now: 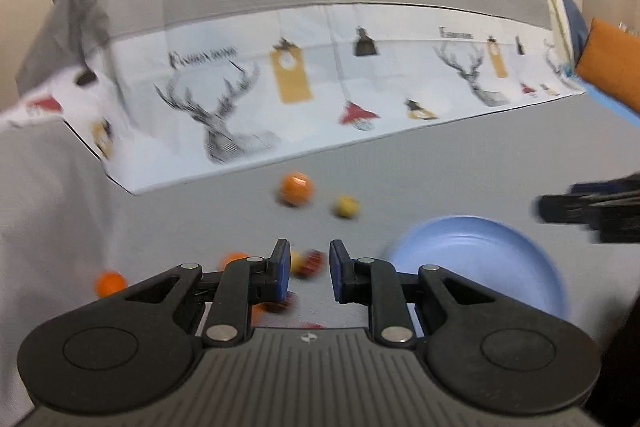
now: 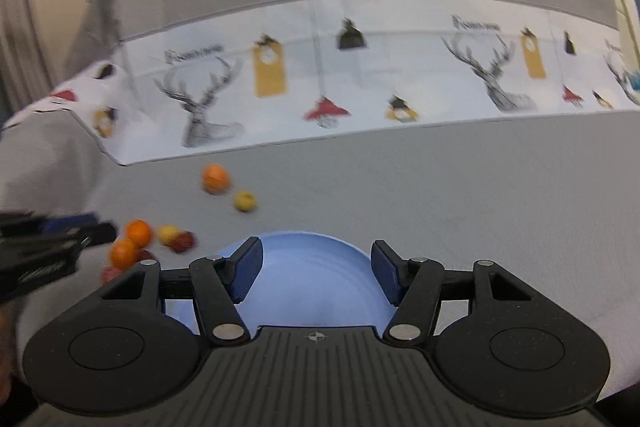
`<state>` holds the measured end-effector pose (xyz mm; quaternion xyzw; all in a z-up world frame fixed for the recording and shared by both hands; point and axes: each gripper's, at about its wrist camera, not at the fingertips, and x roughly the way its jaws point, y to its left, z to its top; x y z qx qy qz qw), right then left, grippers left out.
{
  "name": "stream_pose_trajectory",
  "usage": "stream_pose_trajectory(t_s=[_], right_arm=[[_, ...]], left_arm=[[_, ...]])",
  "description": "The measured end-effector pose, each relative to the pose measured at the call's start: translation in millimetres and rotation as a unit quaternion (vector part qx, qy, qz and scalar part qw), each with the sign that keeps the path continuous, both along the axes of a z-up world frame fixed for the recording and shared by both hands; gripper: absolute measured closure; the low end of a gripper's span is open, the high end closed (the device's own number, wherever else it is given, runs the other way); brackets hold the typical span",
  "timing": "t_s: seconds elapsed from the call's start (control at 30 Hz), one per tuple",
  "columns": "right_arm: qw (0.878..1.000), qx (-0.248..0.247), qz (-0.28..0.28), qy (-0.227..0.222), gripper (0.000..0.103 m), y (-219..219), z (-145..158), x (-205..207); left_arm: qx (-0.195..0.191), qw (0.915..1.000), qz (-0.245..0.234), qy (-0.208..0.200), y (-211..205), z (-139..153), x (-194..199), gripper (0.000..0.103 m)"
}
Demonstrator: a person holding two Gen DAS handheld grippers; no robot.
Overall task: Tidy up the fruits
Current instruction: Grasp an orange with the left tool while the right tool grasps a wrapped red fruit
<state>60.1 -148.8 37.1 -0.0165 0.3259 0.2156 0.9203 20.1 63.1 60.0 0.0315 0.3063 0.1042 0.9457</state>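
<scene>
Grey table [image 1: 460, 163]: left gripper [image 1: 306, 275] jaws narrowly apart, empty; right gripper [image 2: 316, 273] jaws wider, empty, above blue plate [image 2: 312, 283].

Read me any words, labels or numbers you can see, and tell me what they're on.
None can be read.
Printed cloth: a script word above each deer head, too blurred to read.
Left gripper: pale marking on its side, too blurred to read.
</scene>
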Motion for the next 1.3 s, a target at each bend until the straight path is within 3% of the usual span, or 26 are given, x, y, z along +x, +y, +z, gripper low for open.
stream_pose_trajectory(t_s=[0.07, 0.1, 0.23, 0.33, 0.5, 0.57, 0.6, 0.7, 0.8, 1.3], right_arm=[[1.000, 0.002, 0.017, -0.007, 0.041, 7.8, 4.8, -6.2], [1.000, 0.003, 0.023, -0.008, 0.041, 10.7, 6.3, -8.6], [0.998, 0.019, 0.051, -0.011, 0.041, 22.0, 10.9, -16.8], [0.996, 0.022, 0.085, -0.028, 0.041, 33.9, 5.1, -25.3], [0.986, -0.015, 0.154, -0.061, 0.041, 59.3, -20.9, -39.7], [0.983, -0.017, 0.173, -0.063, 0.041, 68.2, -28.6, -42.1], [0.982, -0.017, 0.179, -0.060, 0.041, 72.7, -32.1, -41.8], [0.980, -0.016, 0.194, -0.048, 0.041, 88.4, -41.5, -40.6], [0.977, -0.014, 0.208, -0.038, 0.041, 103.8, -50.4, -39.5], [0.972, -0.023, 0.233, 0.003, 0.039, 155.8, -82.1, -17.0]], left_arm=[[0.006, 0.9998, 0.017, -0.002, 15.7, -11.1, -4.9, 0.080], [-0.014, 0.9992, 0.036, 0.007, 24.0, -14.9, -5.0, 0.080], [-0.082, 0.9942, 0.063, -0.030, 44.0, -5.1, -13.6, 0.080], [-0.118, 0.9895, 0.082, -0.018, 58.8, -7.6, -9.7, 0.080], [-0.196, 0.9707, 0.139, 0.001, 94.5, -20.7, -7.9, 0.079], [-0.211, 0.9660, 0.149, 0.008, 102.7, -24.6, -6.2, 0.077], [-0.217, 0.9645, 0.150, 0.012, 104.2, -26.7, -5.1, 0.070], [-0.218, 0.9642, 0.150, 0.016, 104.7, -30.2, -1.2, 0.059], [-0.216, 0.9651, 0.146, 0.025, 102.9, -34.7, 5.1, 0.055], [-0.207, 0.9650, 0.144, 0.071, 103.1, -60.9, 31.8, 0.058]])
